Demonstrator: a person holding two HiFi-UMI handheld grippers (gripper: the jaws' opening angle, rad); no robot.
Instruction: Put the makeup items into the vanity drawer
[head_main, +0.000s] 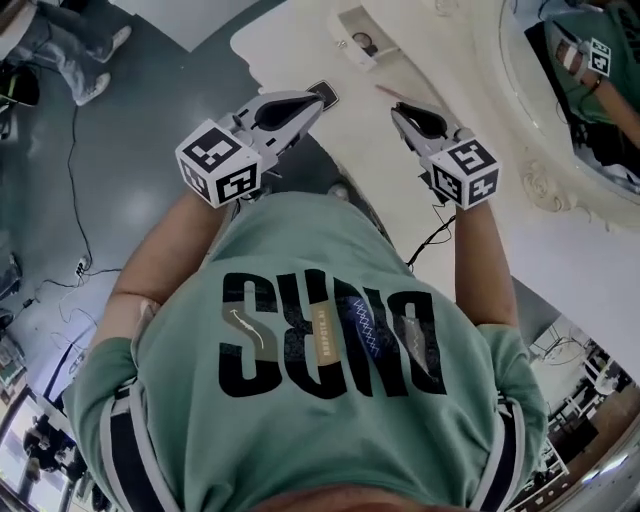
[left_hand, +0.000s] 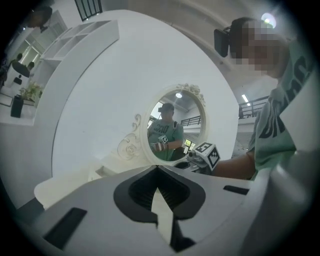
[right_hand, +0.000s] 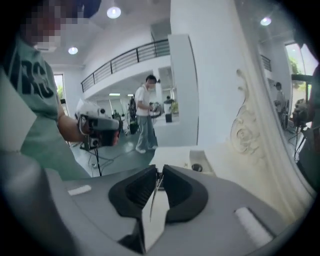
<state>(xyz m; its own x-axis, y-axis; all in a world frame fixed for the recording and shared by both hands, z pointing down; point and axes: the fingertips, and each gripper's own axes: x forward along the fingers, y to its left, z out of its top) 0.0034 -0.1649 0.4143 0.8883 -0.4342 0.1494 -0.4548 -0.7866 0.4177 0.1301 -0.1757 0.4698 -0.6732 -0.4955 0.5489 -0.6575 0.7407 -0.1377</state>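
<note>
Thin, straight stick (right_hand: 155, 198) in right gripper (right_hand: 160, 173)

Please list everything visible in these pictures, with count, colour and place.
vanity table: one, white, top of the head view
drawer: one, white, open, at the table's far end
mirror: one, white carved frame, beside the table
flat case: one, dark, on the table edge
thin stick: one, brownish, between the jaws of the right gripper
cable: one, black, on the floor
bystander: one, white top, across the room
left gripper: one, grey, shut, empty
right gripper: one, grey, shut on the thin stick
</note>
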